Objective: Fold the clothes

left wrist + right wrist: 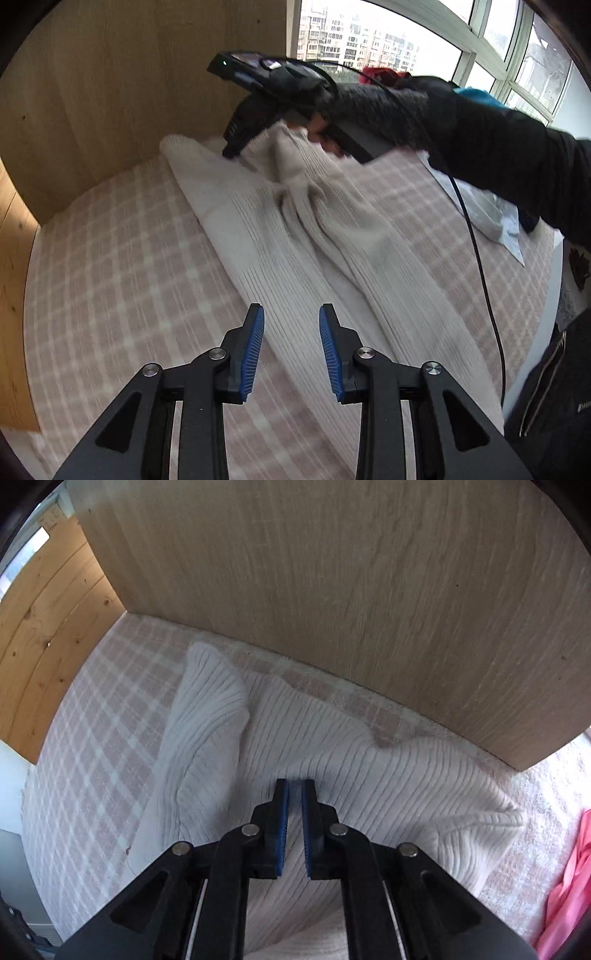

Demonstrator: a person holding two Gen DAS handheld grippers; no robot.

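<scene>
Cream ribbed sweater (295, 236): laid on the plaid bedsheet (110, 266), bunched near the bed's far edge by the wooden panel (351, 590). Right gripper (294, 788): clamped on a sweater fold. Left gripper (291, 314): held spread apart, empty, above the sweater.

The sweater (295, 236) is cream ribbed knit, soft and matt. The bed cover (110, 277) under it is fleecy cloth in a pink-and-white check. The panel (332, 590) at the far edge is pale matt wood-grain board. Each hand-held gripper (291, 350) is matt black plastic with ridged blue rubbery pads (253, 350) and shiny metal pivot pins (364, 353).
</scene>
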